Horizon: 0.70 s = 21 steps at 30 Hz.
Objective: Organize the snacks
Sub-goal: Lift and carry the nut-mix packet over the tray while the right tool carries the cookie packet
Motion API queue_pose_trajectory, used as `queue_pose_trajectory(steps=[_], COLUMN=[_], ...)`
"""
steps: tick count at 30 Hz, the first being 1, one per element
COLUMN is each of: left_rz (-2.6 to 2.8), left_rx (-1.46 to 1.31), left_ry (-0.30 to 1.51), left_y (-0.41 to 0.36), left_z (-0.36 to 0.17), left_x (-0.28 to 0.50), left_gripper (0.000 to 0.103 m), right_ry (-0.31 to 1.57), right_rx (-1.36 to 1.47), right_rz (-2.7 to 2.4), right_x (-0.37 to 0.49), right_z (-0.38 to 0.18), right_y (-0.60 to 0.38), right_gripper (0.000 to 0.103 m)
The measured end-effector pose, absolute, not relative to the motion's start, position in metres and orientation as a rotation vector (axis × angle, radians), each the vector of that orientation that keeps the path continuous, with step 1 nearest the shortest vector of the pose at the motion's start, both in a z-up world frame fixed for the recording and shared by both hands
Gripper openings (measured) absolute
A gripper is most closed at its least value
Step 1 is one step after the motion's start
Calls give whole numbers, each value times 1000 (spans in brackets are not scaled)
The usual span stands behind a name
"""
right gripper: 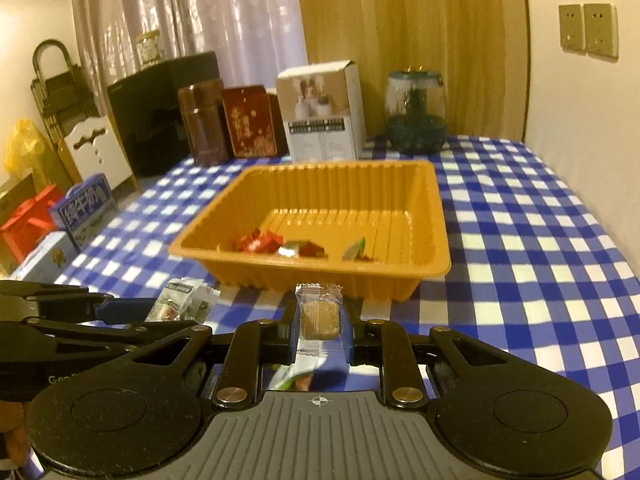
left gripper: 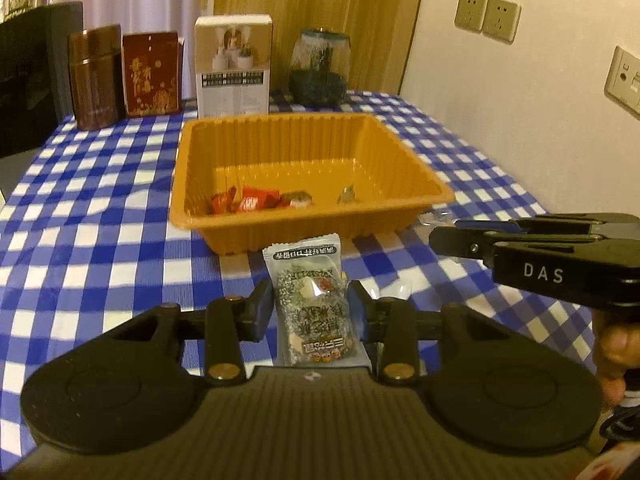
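- Left hand-held gripper (left gripper: pixel 312 308): fingers closed on a grey printed snack packet (left gripper: pixel 314 304), gripped by its two long sides. Packet sits upright between the pads, top edge pointing toward the tray.
- Right hand-held gripper (right gripper: pixel 320 322): fingers clamped on a small clear-wrapped biscuit (right gripper: pixel 319 318), tan square showing through the film. Crimped top of the wrapper sticks up above the pads.
- Both held snacks are on the near side of the orange tray (left gripper: pixel 192 200), not inside it.
- Tray stands mid-counter on the blue-and-white checked cloth (left gripper: pixel 100 240). Ribbed walls, open top.
- Inside the tray, along the near wall: a cluster of red-wrapped candies (left gripper: pixel 248 200), one mixed red-and-silver piece (left gripper: pixel 298 198) just beside them, and a lone greenish sweet (left gripper: pixel 346 196) a little apart to the right.
- From the right wrist view, the left tool comes in from the left edge, its grey packet visible near the tray's near-left corner.
- From the left wrist view, the right tool comes in from the right, marked "DAS", above the cloth beside the tray's near-right corner.
- Clear wrappers (left gripper: pixel 394 292) lie on the cloth just right of the left tool; contents not readable.
- Back of counter, left to right: brown canister (left gripper: pixel 94 80), dark red box (left gripper: pixel 151 74), white carton (left gripper: pixel 234 66), glass jar with dark base (left gripper: pixel 319 68).
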<state>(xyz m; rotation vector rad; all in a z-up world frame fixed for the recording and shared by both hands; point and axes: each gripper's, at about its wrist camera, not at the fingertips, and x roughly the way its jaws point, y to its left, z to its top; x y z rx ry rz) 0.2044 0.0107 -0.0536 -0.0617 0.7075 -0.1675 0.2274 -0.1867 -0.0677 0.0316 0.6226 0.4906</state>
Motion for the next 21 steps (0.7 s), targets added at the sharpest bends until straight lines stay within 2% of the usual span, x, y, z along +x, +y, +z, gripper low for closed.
queue_pose_trajectory(steps=[21], left_rz=[-162], left_rx=[-74], left_ry=[602], left_y=[20], left_z=[-15], left_x=[246], left_gripper=[36], right_ry=[559], right_rx=[137], right_rz=[379], right_x=[262], right_z=[-40], right_y=[-186], right_gripper=[22])
